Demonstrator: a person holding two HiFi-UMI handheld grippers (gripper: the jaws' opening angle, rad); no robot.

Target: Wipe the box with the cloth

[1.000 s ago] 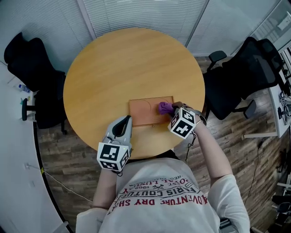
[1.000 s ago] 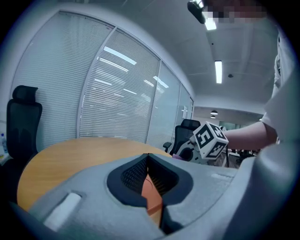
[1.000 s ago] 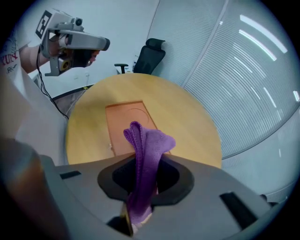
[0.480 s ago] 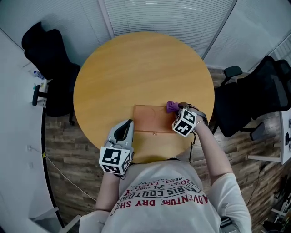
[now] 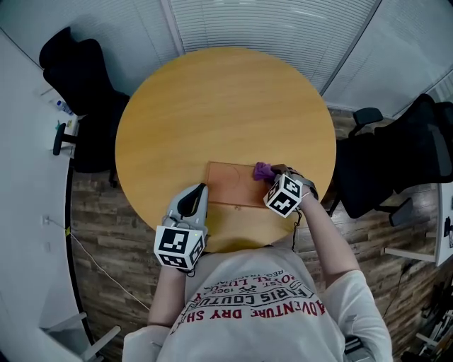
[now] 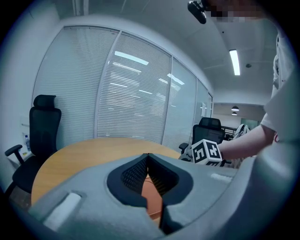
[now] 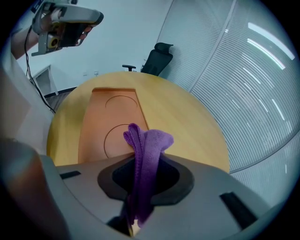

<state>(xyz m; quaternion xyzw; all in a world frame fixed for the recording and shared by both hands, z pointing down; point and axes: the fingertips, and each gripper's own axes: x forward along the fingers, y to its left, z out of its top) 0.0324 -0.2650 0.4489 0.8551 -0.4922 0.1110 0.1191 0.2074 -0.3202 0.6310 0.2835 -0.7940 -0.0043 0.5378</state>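
A flat orange-brown box (image 5: 233,185) with circles pressed into its lid (image 7: 110,126) lies on the round wooden table (image 5: 219,106), near the front edge. My right gripper (image 5: 273,175) is shut on a purple cloth (image 5: 263,170), whose bunched end (image 7: 146,143) pokes out past the jaws onto the box's right end. My left gripper (image 5: 199,189) hangs at the box's front left corner, jaws shut with nothing in them (image 6: 148,155). A strip of the box (image 6: 153,190) shows below them.
Black office chairs stand at the table's left (image 5: 78,71) and right (image 5: 396,155). Window blinds (image 5: 269,21) run behind the table. A white desk edge (image 5: 28,162) lies at the far left, and the person's shirt (image 5: 248,304) fills the bottom.
The right gripper with the cloth has shifted slightly over the box's right end, out to the far corner and back a little. The left gripper has stayed put.
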